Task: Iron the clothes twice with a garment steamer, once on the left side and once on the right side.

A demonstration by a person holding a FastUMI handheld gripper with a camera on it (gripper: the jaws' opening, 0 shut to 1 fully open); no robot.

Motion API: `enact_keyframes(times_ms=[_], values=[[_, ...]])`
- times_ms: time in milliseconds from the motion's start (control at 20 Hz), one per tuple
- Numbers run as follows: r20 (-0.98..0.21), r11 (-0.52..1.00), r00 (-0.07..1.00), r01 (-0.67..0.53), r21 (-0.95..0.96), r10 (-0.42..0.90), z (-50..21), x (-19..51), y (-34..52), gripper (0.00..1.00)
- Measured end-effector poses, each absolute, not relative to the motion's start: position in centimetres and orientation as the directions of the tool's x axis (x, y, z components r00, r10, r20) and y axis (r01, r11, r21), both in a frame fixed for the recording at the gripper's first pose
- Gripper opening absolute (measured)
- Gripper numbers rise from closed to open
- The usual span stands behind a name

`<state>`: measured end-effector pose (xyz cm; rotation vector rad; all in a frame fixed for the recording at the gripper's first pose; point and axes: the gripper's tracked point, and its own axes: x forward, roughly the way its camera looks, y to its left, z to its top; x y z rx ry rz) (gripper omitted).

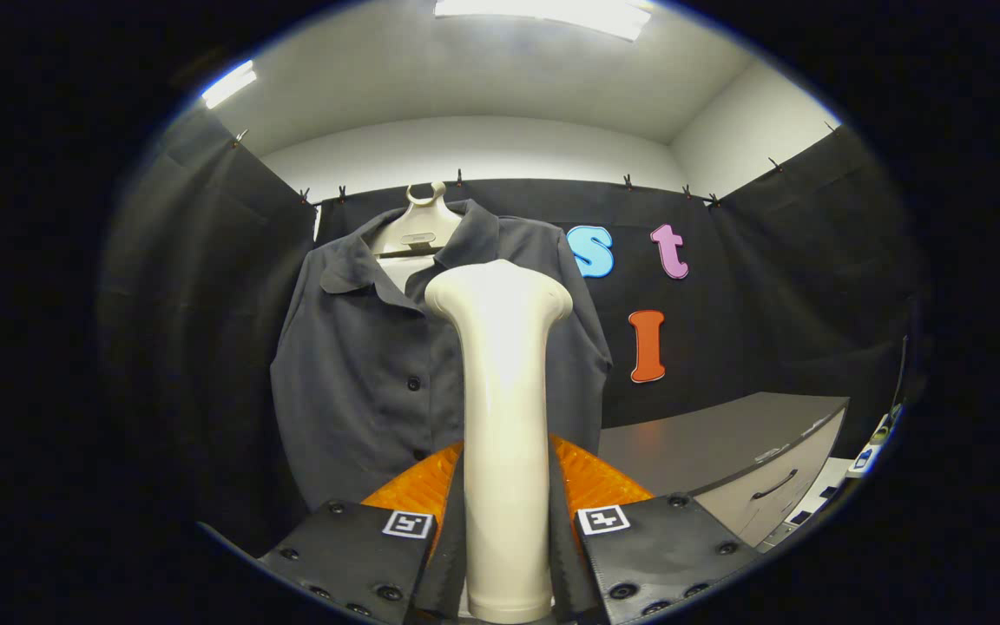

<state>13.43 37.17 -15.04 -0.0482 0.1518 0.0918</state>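
Furthest left hangs the booth's dark cloth wall (205,347), and just right of it the shirt (352,382), a dark grey button-front on a pale hanger (417,230) hooked at the top of the back wall. The shirt faces the camera with its collar open and its button placket running straight down, so its long axis is vertical. Next comes the steamer (504,417), a cream handle standing upright with its flared head at the top, held in the gripper (507,555): both fingers press on the lower handle from either side, clamped on it. The steamer head sits in front of the shirt's placket and chest, at about collar-to-chest height, and covers the panel on that side; whether the head touches the cloth cannot be told from here. The wider bare panel of shirt lies to the left of the head, with only a narrow strip and a sleeve edge showing to its right. By my judgement the coming stroke depends on shifting the head sideways onto one panel and then running it along the vertical line of the shirt. Right of the shirt stands a grey cabinet (752,460) with a drawer handle, well apart from the garment.
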Motion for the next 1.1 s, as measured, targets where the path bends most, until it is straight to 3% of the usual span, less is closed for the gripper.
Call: enact_keyframes(times_ms=[450, 1100], values=[[-0.208, 0.993, 0.976, -0.082, -0.083, 0.064, -18.9, 18.6, 39.0, 0.47], [-0.289, 0.989, 0.956, -0.081, -0.123, 0.042, -23.5, 17.2, 38.6, 0.47]])
